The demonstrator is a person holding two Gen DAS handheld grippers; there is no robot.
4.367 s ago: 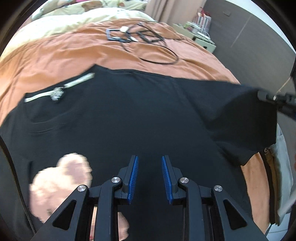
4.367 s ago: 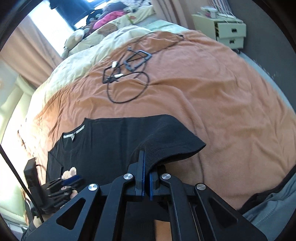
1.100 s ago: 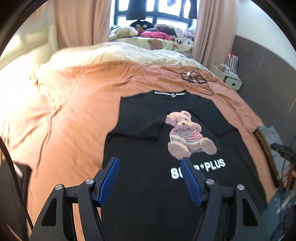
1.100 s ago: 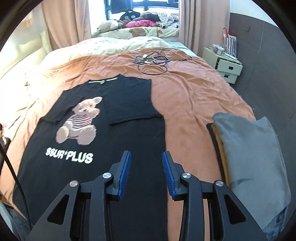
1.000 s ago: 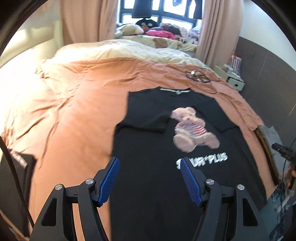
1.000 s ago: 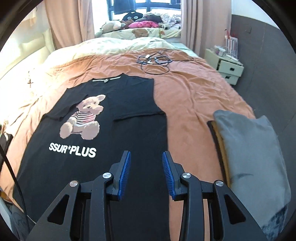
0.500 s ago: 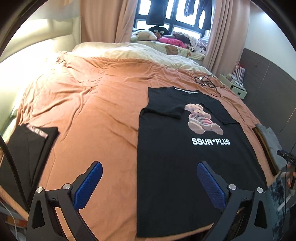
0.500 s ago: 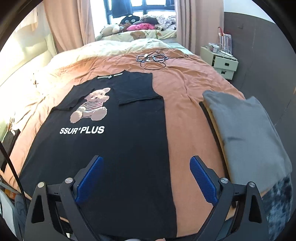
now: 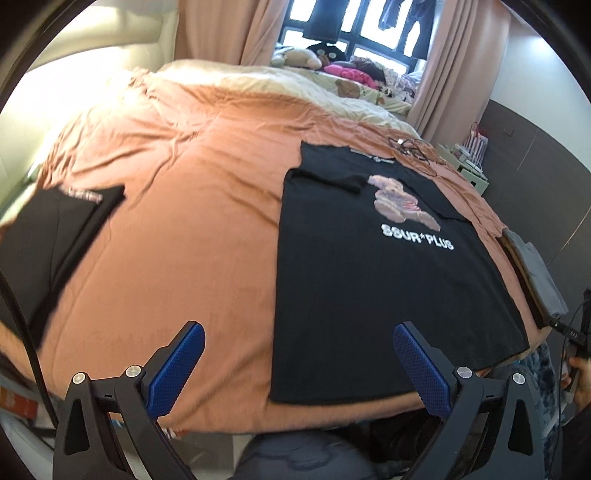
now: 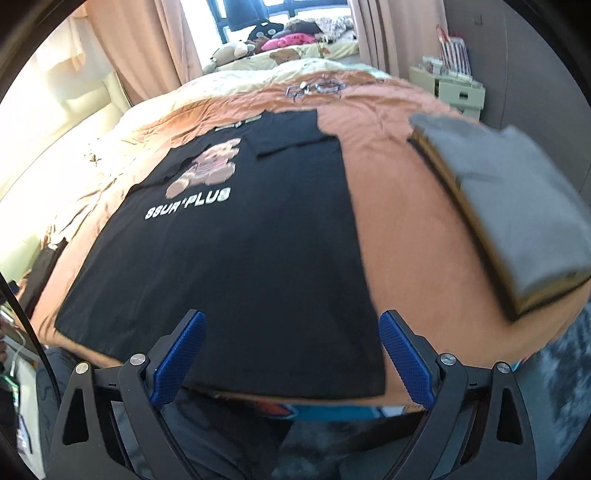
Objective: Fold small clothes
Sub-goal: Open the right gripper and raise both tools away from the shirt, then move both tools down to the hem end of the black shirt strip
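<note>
Both our left gripper [image 9: 297, 363] and right gripper [image 10: 291, 356] have pulled back to the hem of the black bear-print T-shirt [image 10: 236, 258], jaws spread wide and empty, sleeves folded in, so the bottom-up fold comes next.

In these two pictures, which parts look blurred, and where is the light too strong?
Left wrist view: the folded black garment at the left edge is smeared, and the window is overexposed. Right wrist view: the grey folded stack is motion-blurred, the print on the black T-shirt is soft, and bright glare washes out the left wall.
</note>
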